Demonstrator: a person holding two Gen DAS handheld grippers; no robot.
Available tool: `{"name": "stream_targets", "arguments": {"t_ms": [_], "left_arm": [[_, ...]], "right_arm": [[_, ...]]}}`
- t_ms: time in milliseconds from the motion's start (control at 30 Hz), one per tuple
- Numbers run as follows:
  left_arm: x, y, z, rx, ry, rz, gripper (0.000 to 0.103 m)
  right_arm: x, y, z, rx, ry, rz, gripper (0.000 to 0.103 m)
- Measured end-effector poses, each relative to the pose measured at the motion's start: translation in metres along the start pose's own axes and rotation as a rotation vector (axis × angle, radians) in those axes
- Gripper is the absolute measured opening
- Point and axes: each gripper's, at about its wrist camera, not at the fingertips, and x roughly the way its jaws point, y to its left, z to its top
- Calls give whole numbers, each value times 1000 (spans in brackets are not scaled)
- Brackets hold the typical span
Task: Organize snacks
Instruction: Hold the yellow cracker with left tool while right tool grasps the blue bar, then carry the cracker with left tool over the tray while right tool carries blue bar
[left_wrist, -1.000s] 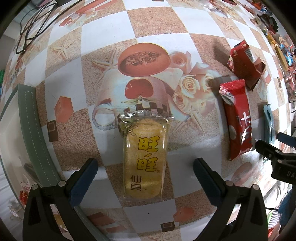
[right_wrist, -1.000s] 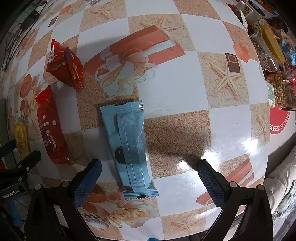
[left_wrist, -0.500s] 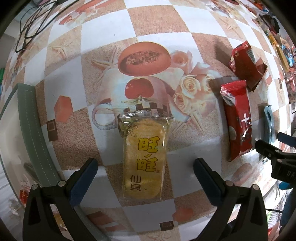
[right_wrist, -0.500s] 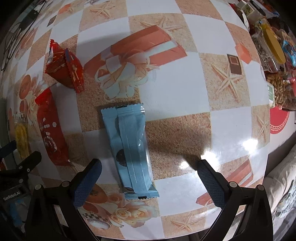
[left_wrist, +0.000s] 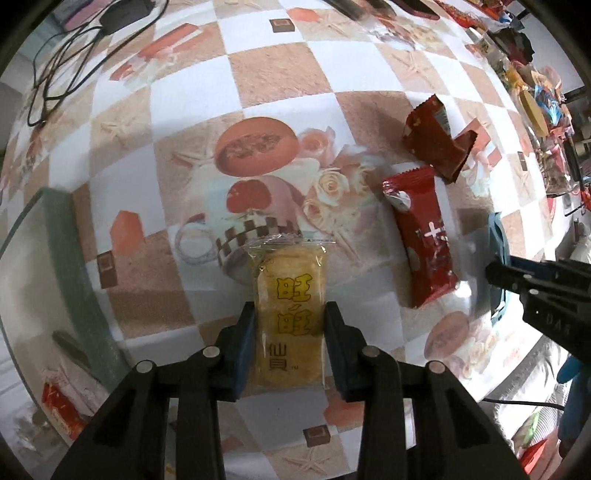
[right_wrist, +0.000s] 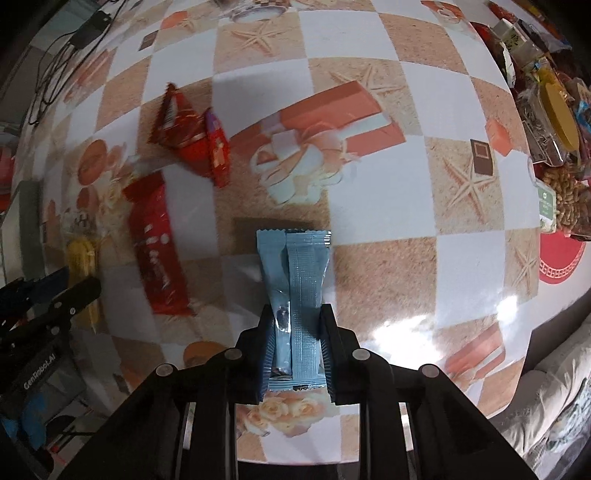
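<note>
Simultaneously, the left gripper (left_wrist: 290, 325) closes on the yellow rice-cracker pack (left_wrist: 288, 314) and the right gripper (right_wrist: 295, 343) on the blue wafer packet (right_wrist: 295, 295), lower centre; next, carrying both clear of the counter (right_wrist: 369, 184).

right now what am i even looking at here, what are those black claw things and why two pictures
There is no robot here. A person carries a hand-held gripper in each hand, and each one has a wide-angle camera looking down along its two fingers, so you get two pictures of one table.

In the left camera's picture, the left hand-held gripper is closing on a yellow rice cracker pack. In the right camera's picture, the right hand-held gripper is closing on a light blue snack bar.

On the patterned tablecloth there also lie a long red snack pack and a crumpled red wrapper. More snacks are piled at the far right edge.
</note>
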Motion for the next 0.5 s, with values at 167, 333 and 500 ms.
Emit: {"name": "stream_targets", "arguments": {"t_ms": [167,333,500], "left_arm": [[-19,6,-10,13,-30,2,39],[-41,14,-19,14,-69,6,39],[-60,22,-44,-10,-106,9,39]], "right_arm": [[-12,7,-13,9,-13,32,24],[-30,28,-24,-7,-43,48,24],[-48,51,-26,-53,-70,60,24]]}}
